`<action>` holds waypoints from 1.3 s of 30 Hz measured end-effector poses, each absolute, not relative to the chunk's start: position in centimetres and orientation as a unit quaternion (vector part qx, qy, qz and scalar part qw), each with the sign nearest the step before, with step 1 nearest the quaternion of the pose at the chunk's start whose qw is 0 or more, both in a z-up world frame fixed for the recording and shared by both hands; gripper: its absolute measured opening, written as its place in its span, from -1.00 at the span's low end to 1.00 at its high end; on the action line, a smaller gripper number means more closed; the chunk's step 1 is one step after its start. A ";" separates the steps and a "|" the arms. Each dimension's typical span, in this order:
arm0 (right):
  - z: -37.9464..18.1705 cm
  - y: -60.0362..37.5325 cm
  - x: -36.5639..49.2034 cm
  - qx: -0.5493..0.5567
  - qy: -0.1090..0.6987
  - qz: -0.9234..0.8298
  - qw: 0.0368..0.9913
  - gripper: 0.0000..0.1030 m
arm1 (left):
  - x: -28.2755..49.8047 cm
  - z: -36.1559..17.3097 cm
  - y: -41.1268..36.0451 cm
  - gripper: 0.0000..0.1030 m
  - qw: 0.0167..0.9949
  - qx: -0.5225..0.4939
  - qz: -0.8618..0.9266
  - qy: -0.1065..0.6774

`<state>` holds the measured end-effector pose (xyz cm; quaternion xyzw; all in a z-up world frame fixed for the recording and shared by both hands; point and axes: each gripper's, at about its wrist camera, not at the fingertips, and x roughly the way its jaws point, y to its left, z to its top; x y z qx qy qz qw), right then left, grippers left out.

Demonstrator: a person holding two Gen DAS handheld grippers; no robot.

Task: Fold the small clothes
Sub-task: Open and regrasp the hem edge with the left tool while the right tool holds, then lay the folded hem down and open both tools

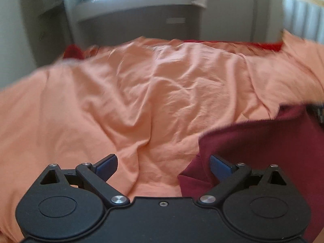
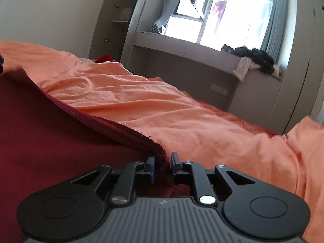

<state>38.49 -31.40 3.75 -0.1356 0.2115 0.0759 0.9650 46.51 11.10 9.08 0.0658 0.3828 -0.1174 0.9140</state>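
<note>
A dark maroon garment (image 1: 253,141) lies on a crumpled orange sheet (image 1: 141,91) that covers the bed. My left gripper (image 1: 164,166) stands wide open just above the sheet, nothing between its pads; its right fingertip (image 1: 220,167) is at the maroon cloth's edge. In the right wrist view the maroon garment (image 2: 50,141) fills the lower left, and its ribbed hem (image 2: 121,129) runs down into my right gripper (image 2: 163,167). The jaws stand a little apart with the hem loose between them, on the orange sheet (image 2: 162,105).
Beyond the bed's far edge a grey window bench (image 2: 182,48) carries a pile of dark clothes (image 2: 257,59). A red fabric (image 2: 104,58) shows at the bed's far end. A white radiator (image 1: 299,14) is at the upper right. Walls and a cupboard lie to the left.
</note>
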 end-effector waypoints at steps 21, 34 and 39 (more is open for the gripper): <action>4.9 -36.5 38.9 0.035 0.216 0.130 0.967 -0.88 | 49.0 3.2 8.4 -0.75 0.890 -0.066 -0.135 0.430; 4.1 -34.6 38.8 -0.021 0.229 0.068 0.971 -0.92 | 49.0 2.6 5.4 -0.28 0.916 -0.012 -0.035 0.400; 4.8 -34.7 36.7 -0.030 0.216 0.058 0.974 0.08 | 47.1 4.0 5.6 0.45 0.929 0.019 0.017 0.369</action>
